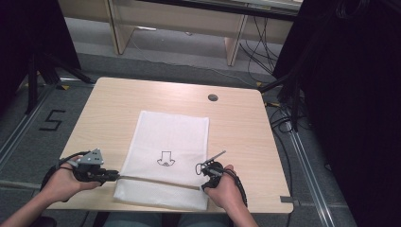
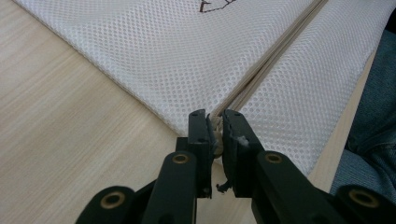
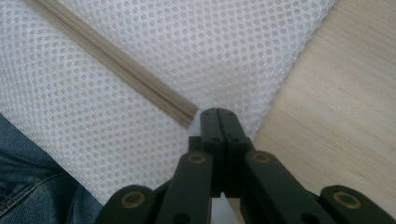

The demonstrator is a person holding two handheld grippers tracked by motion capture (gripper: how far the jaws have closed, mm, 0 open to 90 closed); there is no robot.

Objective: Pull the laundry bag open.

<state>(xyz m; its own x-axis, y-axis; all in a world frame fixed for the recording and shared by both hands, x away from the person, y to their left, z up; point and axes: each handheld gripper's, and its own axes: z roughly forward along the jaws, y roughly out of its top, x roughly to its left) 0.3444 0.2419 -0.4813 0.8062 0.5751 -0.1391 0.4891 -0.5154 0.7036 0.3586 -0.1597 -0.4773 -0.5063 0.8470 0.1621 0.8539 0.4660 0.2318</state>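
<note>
The white mesh zip bag (image 1: 168,158) lay flat on the light wooden worktop (image 1: 108,109), its near edge almost at the worktop's front edge, with a small black line drawing (image 1: 165,159) printed near its middle and a beige zipper (image 2: 275,56) running across it close to you. Your left hand-held gripper (image 1: 112,176) was clamped on the left end of that zipper, jaws closed around the tape and a bit of frayed white fibre caught between them. Your right hand-held gripper (image 3: 218,114) sat at the zipper's other end with its jaws pressed together; I could not tell whether they pinched the slider pull or only mesh, because the tips hid what lay under them. That was the main risk I judged: if you had mesh rather than the pull, drawing your right hand along would have dragged and bunched the whole bag instead of running the zip. Your left grip was narrow and at the very end, so a hard pull could have slipped it off or frayed the tape further. With the bag so near the front edge, any slide toward you could also have tipped it onto your lap (image 3: 32,177).
</note>
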